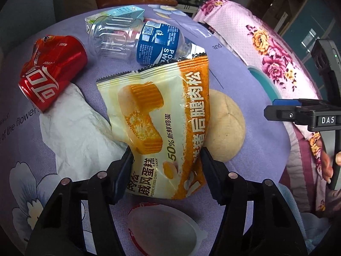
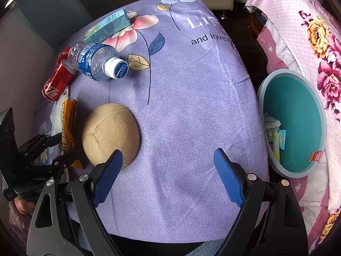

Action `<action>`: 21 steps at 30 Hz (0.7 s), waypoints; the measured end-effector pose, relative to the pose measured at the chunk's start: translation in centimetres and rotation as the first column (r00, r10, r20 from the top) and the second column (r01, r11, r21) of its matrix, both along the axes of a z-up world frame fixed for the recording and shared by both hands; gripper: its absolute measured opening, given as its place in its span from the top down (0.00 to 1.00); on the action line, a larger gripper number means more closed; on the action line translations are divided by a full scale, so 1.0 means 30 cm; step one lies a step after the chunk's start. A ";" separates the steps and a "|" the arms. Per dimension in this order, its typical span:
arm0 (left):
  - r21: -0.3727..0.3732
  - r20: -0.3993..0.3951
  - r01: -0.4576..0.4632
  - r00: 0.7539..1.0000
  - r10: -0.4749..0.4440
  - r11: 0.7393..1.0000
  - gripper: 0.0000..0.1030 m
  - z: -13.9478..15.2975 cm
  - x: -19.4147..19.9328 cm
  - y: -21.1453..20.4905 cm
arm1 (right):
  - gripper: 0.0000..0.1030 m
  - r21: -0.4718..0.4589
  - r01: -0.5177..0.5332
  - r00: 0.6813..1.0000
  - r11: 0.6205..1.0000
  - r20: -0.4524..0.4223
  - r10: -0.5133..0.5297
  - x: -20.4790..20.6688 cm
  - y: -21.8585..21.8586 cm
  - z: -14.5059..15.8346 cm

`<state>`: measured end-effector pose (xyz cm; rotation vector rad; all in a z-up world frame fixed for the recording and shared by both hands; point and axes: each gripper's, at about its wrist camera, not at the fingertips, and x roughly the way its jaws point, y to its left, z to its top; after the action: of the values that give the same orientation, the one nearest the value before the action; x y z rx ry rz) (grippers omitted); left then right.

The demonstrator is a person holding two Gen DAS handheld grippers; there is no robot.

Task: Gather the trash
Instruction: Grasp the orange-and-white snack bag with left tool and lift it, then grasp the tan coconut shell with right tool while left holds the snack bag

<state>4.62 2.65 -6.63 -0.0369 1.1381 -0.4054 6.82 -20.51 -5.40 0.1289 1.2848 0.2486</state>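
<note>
Purple floral cloth (image 2: 191,106) spread over table. Round teal bin (image 2: 298,117) at its right edge, paper scraps inside. Left gripper (image 1: 166,155) clamps cream-orange cake wrapper (image 1: 157,111), lifted upright. Right gripper (image 2: 168,155) spread, empty, above cloth.

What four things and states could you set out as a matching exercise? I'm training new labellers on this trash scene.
Things:
1. cake wrapper
2. soda can
3. plastic bottle
4. bin

States:
A. crushed, red, lying on the cloth
B. teal inside, some litter at the bottom
C. between the left gripper's fingers
D. clear, blue label, capped, on its side

Pairs: 1-C, 2-A, 3-D, 4-B
</note>
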 end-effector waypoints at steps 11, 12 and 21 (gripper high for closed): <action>-0.118 0.056 -0.146 0.987 0.154 0.982 0.43 0.127 0.013 0.118 | 0.19 -0.021 -0.130 0.991 0.991 0.010 0.130 0.000 0.161 -0.031; -0.119 0.061 -0.158 0.984 0.166 0.980 0.43 0.133 0.014 0.130 | 0.19 -0.031 -0.150 0.989 0.988 0.014 0.150 0.000 0.186 -0.035; -0.122 0.052 -0.201 0.977 0.208 0.972 0.43 0.129 0.017 0.179 | 0.09 -0.131 -0.292 0.952 0.947 0.060 0.302 -0.033 0.349 -0.101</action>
<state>5.12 8.01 -2.77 -0.2401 1.0349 -0.2862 5.85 -10.05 -8.42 -0.1789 1.2344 0.4292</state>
